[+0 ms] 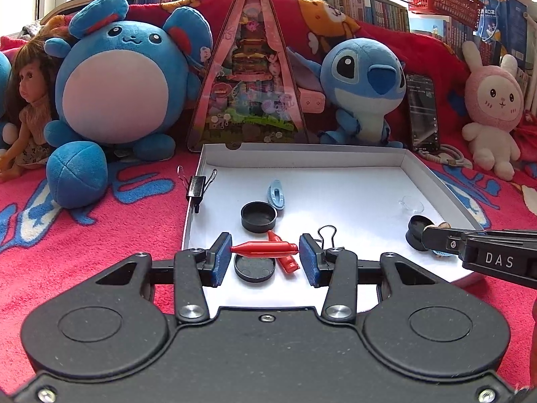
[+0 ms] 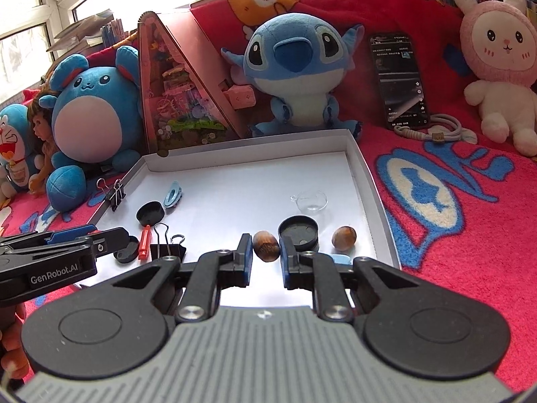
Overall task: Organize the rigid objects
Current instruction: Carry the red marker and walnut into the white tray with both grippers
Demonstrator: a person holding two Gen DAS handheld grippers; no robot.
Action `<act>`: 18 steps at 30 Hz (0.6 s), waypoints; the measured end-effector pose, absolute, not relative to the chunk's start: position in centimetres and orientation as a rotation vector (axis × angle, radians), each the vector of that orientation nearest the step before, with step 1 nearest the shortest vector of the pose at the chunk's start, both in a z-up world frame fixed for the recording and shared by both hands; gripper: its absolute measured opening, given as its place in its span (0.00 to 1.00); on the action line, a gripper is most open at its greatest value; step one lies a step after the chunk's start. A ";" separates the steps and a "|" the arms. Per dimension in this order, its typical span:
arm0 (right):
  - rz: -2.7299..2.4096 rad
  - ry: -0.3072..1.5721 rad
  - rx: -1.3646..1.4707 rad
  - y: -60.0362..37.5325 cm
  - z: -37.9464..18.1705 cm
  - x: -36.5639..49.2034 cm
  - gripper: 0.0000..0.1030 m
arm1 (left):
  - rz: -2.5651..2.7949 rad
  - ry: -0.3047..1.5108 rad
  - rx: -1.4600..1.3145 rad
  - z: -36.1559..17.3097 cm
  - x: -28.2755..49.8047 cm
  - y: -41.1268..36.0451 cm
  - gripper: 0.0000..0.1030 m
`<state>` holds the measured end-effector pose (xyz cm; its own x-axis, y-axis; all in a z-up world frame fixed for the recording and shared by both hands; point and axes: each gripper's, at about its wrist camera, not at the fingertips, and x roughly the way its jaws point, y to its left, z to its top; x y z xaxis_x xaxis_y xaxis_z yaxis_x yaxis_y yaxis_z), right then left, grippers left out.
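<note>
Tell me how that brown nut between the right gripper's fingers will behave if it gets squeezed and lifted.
The brown nut looks rounded and glossy, so it may squirt out from between the right gripper pads unless gripped across its middle. It seems hard and probably light. Set down on the smooth white tray, it would likely roll.

We see bright daylight from the blown-out window [image 2: 40,16]; both sharp views bend strongly at their dark edges.
</note>
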<state>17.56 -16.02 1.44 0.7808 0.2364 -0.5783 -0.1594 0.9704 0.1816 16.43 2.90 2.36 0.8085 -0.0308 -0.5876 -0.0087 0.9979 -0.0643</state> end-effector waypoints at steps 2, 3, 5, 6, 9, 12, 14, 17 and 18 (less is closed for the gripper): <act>0.211 0.649 0.122 -15.8 1.1 17.8 0.21 | -0.011 0.634 -0.066 2.0 16.7 2.8 0.41; 0.209 0.651 0.119 -15.7 1.0 17.9 0.21 | -0.011 0.635 -0.064 1.8 16.7 2.7 0.41; 0.204 0.655 0.114 -15.5 0.8 18.1 0.21 | -0.007 0.637 -0.060 1.7 16.9 2.7 0.41; 0.202 0.657 0.112 -15.5 0.7 18.1 0.21 | -0.005 0.638 -0.059 1.6 17.0 2.7 0.41; 0.194 0.662 0.106 -15.4 0.6 18.4 0.21 | 0.000 0.644 -0.060 1.5 17.1 2.7 0.41; 0.187 0.669 0.104 -15.5 0.3 18.5 0.21 | 0.002 0.650 -0.058 1.3 17.2 2.7 0.41; 0.183 0.673 0.101 -15.5 0.2 18.6 0.21 | 0.003 0.655 -0.056 1.2 17.3 2.6 0.41; 0.178 0.678 0.094 -15.4 -0.1 18.7 0.21 | 0.005 0.656 -0.058 1.0 17.5 2.5 0.41; 0.176 0.680 0.092 -15.4 -0.2 18.7 0.21 | 0.005 0.656 -0.060 1.0 17.5 2.5 0.41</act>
<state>18.68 -15.42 -0.15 0.7636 0.1918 -0.6165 -0.1321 0.9811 0.1415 17.49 2.52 1.02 0.7927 -0.0144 -0.6094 -0.0235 0.9983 -0.0542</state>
